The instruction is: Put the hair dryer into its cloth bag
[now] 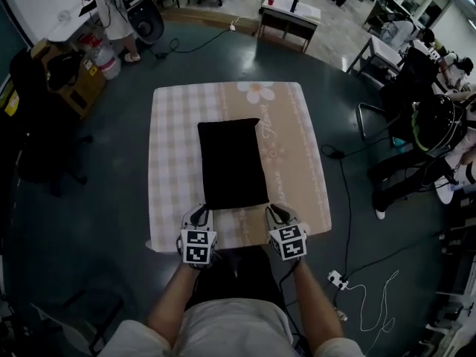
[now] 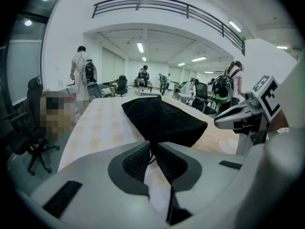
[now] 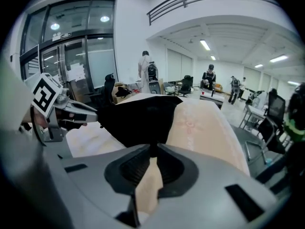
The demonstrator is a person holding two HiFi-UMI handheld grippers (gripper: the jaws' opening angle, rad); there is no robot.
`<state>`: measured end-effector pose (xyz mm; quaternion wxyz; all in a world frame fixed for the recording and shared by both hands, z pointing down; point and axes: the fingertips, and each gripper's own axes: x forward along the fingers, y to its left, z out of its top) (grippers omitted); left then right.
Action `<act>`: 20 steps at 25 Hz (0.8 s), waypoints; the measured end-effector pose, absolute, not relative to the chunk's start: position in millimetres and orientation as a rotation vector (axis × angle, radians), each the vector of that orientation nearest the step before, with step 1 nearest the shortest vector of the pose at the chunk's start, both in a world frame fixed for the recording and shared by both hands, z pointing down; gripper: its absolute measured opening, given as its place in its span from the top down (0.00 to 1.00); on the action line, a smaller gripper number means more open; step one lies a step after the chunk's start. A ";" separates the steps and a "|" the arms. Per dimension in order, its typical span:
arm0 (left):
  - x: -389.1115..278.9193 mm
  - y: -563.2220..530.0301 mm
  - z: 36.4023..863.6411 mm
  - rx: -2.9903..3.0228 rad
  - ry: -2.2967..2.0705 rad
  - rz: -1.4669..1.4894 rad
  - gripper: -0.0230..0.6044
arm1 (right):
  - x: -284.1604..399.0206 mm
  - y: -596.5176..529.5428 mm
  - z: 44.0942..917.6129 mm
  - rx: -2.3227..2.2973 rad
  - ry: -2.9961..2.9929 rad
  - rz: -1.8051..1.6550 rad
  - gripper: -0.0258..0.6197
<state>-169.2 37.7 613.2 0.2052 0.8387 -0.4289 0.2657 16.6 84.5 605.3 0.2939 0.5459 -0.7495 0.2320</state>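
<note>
Nearest me, the left tongs (image 2: pixel 151 149) were closed to a narrow pinch on the near left corner of the cloth bag (image 1: pixel 230 162), with the black fabric tapering straight into the pads. The right tongs (image 3: pixel 153 151) were closed just as narrowly on the bag's near right corner. The bag lay along the middle of the desk (image 1: pixel 167 132) on a checked, flower-printed tablecloth (image 1: pixel 297 147), its long side running away from me. No hair dryer showed in any view. Judgement: it was probably already inside and the step in hand was setting the filled bag down. If so, the next move called for letting go of both corners and backing the tongs off without dragging the cloth. I could not tell which end was the mouth or whether it was shut. The head view gave only a flat black rectangle and hid both pinches behind the marker cubes. The left gripper view, looking low across the desk, showed the bag humped up and full. Each gripper view also caught the other tongs side-on. Farther off stood a person (image 1: pixel 111 6) and other desks (image 1: pixel 290 10).
</note>
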 end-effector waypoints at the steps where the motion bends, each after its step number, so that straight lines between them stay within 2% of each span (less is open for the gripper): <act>1: -170.3 39.6 609.6 2.337 -1.191 0.729 0.92 | 14.4 90.2 602.8 1.444 -1.995 0.615 0.89; 3: -171.6 44.5 603.6 2.341 -1.195 0.712 0.92 | 12.0 97.5 597.1 1.441 -1.996 0.599 0.84; 8: -177.4 68.2 590.0 2.300 -1.278 0.690 0.92 | 6.2 104.5 569.3 1.492 -2.064 0.559 0.84; 12: -168.6 91.0 561.6 2.291 -1.361 0.608 0.92 | -3.5 108.8 539.4 1.499 -2.161 0.510 0.87; 20: -109.7 138.2 487.7 2.332 -1.509 0.431 0.95 | 8.3 147.2 466.7 1.503 -2.345 0.360 0.92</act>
